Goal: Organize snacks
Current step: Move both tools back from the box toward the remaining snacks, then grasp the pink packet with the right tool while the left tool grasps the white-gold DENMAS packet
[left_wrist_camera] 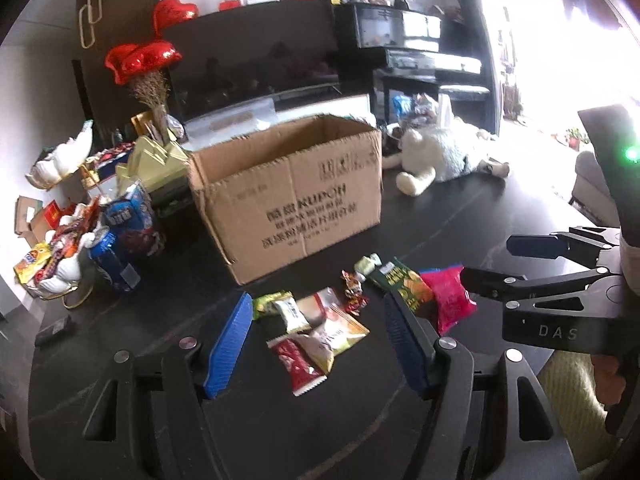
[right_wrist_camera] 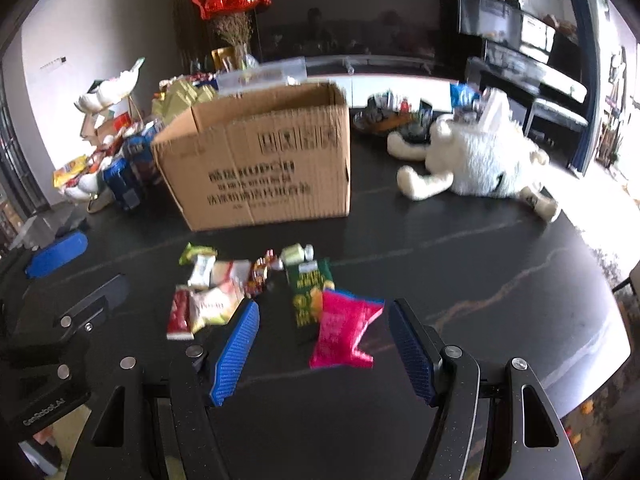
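A loose scatter of small snack packets lies on the dark, faintly veined tabletop, just in front of an open brown corrugated cardboard box with black print on its side. Packets identified: a crinkled magenta-pink bag, a dark green pouch with yellow chip artwork touching and partly under the pink bag's upper edge, a red-and-white wrapped bar, a cream and yellow sachet overlapping the bar, a small white sweet wrapper, a lime-green wrapper, a red and gold foil candy, and a pale green wrapped sweet nearest the box.

Left gripper: blue ribbed pads stand moderately apart, nothing clamped; the red bar and cream sachet sit on the table in the gap ahead. Right gripper: jaws likewise part-open and empty, framing the pink bag, which lies flat on the table.

Left of the box: a blue drinks can lying tilted against a white dish piled with more packets. Right of the box, well apart from it: a white plush toy sprawled on the table. Red foil heart balloons stand behind.
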A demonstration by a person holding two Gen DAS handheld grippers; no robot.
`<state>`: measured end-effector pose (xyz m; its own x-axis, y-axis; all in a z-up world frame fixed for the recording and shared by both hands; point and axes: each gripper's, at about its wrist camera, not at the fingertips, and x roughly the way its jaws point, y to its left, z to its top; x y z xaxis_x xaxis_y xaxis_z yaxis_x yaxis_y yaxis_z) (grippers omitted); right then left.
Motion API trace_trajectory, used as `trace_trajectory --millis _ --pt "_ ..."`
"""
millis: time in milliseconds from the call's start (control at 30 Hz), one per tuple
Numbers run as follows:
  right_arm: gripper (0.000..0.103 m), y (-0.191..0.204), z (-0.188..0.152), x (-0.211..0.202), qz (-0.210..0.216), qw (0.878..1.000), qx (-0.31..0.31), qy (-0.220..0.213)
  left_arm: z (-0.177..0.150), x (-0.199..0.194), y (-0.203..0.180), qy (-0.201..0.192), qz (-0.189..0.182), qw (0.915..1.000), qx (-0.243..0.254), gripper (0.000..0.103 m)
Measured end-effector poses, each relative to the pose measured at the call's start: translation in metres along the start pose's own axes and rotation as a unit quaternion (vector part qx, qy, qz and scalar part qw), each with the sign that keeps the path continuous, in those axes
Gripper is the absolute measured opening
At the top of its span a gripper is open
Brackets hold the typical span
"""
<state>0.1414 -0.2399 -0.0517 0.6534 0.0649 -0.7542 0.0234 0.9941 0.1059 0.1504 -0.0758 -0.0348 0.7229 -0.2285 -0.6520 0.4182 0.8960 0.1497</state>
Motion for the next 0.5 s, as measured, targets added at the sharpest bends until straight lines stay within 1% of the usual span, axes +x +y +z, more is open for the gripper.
trace_trajectory --millis 100,300,500 --pt "0.068 -0.008 -0.006 0.013 -0.007 1.000 0.019 0.020 -0.003 0.014 -0.002 0.021 -0.006 0.9998 0.002 0.067" --pt "0.068 -0.015 -0.013 0.033 -0.007 0.998 0.037 0.042 -0.012 0.037 -0.006 0.061 -0.016 0.9980 0.008 0.067" --pt "0.068 -0.019 -0.018 0.050 -0.013 0.997 0.045 0.057 -0.025 0.063 -0.004 0.103 -0.032 0.9941 0.007 0.067"
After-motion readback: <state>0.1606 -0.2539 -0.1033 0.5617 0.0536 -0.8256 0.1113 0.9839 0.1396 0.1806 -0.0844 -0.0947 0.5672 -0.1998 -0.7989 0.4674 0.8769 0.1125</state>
